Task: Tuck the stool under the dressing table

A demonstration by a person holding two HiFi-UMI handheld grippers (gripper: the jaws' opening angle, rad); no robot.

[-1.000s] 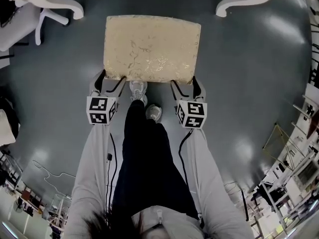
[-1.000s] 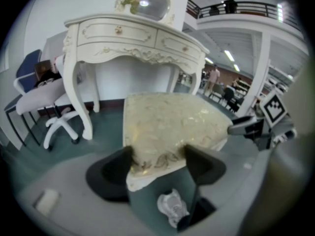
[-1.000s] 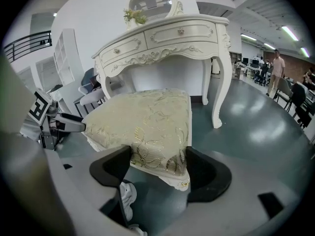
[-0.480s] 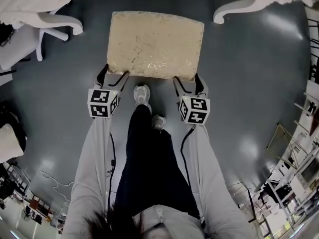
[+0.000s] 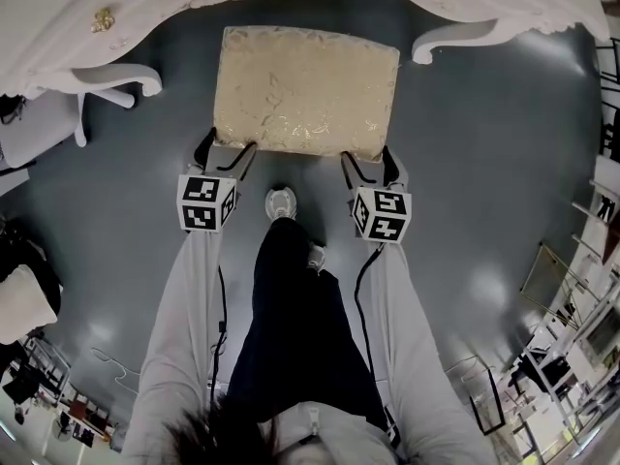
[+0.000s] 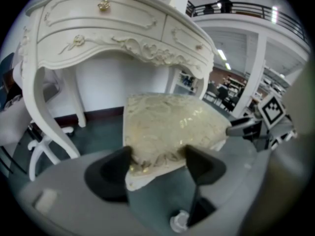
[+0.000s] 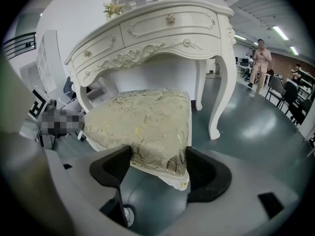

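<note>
A stool [image 5: 305, 90] with a cream and gold brocade cushion stands on the grey floor, its far edge just under the front of the white dressing table [image 5: 58, 27]. My left gripper [image 5: 225, 155] is shut on the stool's near left corner [image 6: 147, 163]. My right gripper [image 5: 366, 163] is shut on the near right corner [image 7: 167, 163]. In both gripper views the cushion's corner fills the gap between the black jaws. The dressing table [image 7: 162, 28] has carved drawers and curved legs [image 7: 224, 82] either side of the stool.
A white chair base [image 5: 92, 85] lies left of the stool by the table's left leg. The person's feet [image 5: 281, 201] stand between the grippers. Metal racks and clutter [image 5: 572, 289] line the right side. People [image 7: 259, 63] stand far back in the hall.
The stool has been pushed forward with both grippers on it, and its far edge now reaches under the dressing table's front. The person has stepped forward.
</note>
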